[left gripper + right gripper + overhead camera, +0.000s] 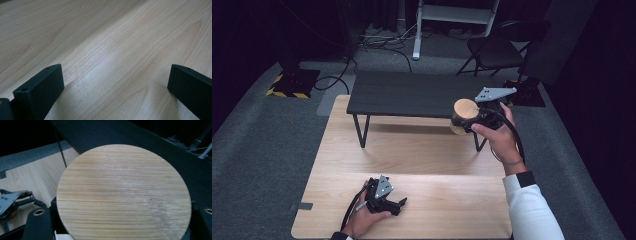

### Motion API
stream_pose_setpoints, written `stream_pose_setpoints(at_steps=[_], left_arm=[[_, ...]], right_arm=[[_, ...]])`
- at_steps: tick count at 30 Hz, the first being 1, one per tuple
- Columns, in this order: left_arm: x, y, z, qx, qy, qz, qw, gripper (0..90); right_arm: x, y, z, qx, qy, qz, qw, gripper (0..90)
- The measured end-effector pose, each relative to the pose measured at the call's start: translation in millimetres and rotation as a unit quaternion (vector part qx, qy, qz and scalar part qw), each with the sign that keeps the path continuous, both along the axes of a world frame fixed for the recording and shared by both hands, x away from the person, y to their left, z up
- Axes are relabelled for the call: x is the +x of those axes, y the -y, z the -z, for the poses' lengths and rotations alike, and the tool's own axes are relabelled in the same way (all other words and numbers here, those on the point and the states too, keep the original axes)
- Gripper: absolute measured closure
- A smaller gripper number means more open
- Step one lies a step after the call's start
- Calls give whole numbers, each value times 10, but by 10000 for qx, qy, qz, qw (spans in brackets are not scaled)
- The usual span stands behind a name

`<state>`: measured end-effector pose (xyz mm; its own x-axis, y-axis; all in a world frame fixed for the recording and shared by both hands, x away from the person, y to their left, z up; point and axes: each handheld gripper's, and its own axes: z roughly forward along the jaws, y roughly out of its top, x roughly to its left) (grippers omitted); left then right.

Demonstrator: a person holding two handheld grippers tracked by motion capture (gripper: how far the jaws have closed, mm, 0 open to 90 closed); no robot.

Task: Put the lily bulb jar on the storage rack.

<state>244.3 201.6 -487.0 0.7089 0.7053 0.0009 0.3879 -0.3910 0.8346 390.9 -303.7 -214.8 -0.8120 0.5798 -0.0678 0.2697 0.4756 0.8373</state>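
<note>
My right gripper (pixel 468 120) is held in the air at the right end of the small black table (pixel 412 92), shut on a dark container with a round bamboo lid (pixel 465 108). In the right gripper view the bamboo lid (pixel 123 192) sits between the two jaws, level, above the black table's edge (pixel 150 147). My left gripper (pixel 401 204) rests on the light wooden tabletop (pixel 422 150) near its front edge, held by a hand. In the left gripper view the fingers (pixel 40 90) stand wide apart over bare wood, open, with nothing between them.
The black table stands on thin metal legs (pixel 362 131) across the far half of the wooden top. Grey carpet (pixel 262 140) surrounds the table. A folding chair (pixel 497 50), a white stand (pixel 418 35) and cables lie beyond.
</note>
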Motion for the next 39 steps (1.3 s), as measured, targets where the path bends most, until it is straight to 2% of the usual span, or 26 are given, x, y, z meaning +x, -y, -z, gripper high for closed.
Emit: stream_pose_setpoints(at_steps=[3,9,12,14,16,23,32,39], left_arm=[[0,0,0,0,1,-2,10000,5],[1,1,-1,7,3,-12,10000,5],[2,0,-1,6,4,-10,10000,5],[2,0,0,6,3,-9,10000,5],[2,0,-1,10,5,-9,10000,5],[5,1,-5,26,6,-5,10000,5],[3,2,-1,13,9,-11,10000,4],[3,2,-1,13,9,-12,10000,5]], right_arm=[[48,-11,-29,13,6,70,10000,249],[159,-116,-105,-131,122,313,9994,249],[241,-103,-93,-21,69,376,9993,249],[262,-111,-84,-23,73,418,9991,249],[326,-176,-90,-135,44,570,9983,249],[459,-216,-35,-79,0,869,9962,249],[518,-275,28,-141,25,934,9955,248],[561,-255,82,-30,-37,974,9952,249]])
